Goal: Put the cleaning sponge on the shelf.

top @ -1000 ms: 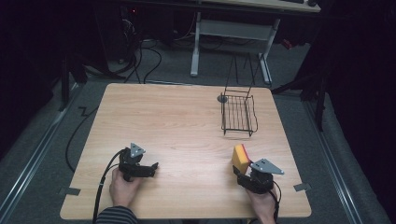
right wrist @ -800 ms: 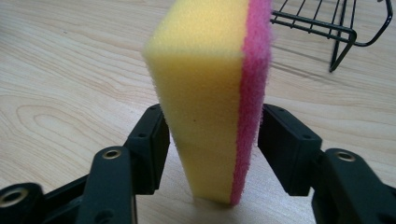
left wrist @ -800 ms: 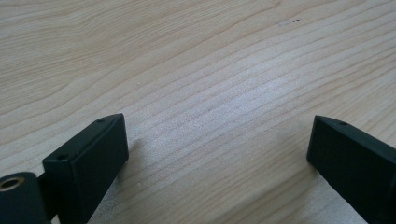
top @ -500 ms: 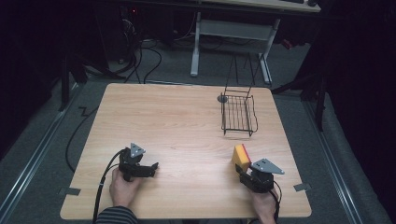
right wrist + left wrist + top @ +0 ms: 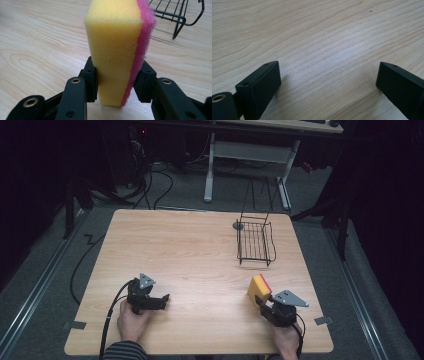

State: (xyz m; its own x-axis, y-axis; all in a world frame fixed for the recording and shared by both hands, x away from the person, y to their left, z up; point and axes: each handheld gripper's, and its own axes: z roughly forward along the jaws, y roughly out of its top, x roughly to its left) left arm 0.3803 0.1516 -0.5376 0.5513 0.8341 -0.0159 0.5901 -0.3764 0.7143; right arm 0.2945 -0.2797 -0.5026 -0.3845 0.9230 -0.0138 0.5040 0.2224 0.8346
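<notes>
Right gripper [image 5: 260, 301], lower right of the high view: jaws clamped on a yellow sponge with a pink scouring layer [image 5: 259, 288]. In the right gripper view the sponge [image 5: 117, 50] stands on edge, upright, in the centre of the frame, pinched near its lower end by the 2 black jaws, yellow face to the left, pink layer to the right. Its bottom edge looks to sit at or just above the wooden table [image 5: 190, 255]; contact cannot be told.

Left gripper [image 5: 162, 299], lower left of the high view: resting low over the table, held by a hand [image 5: 131, 322]. In the left gripper view its 2 jaws stand wide apart at the lower corners of the frame, with bare wood grain between them.

Black wire basket [image 5: 255, 242], upper right of the tabletop, well apart from the sponge; its corner shows at upper right of the right gripper view [image 5: 185, 15].
</notes>
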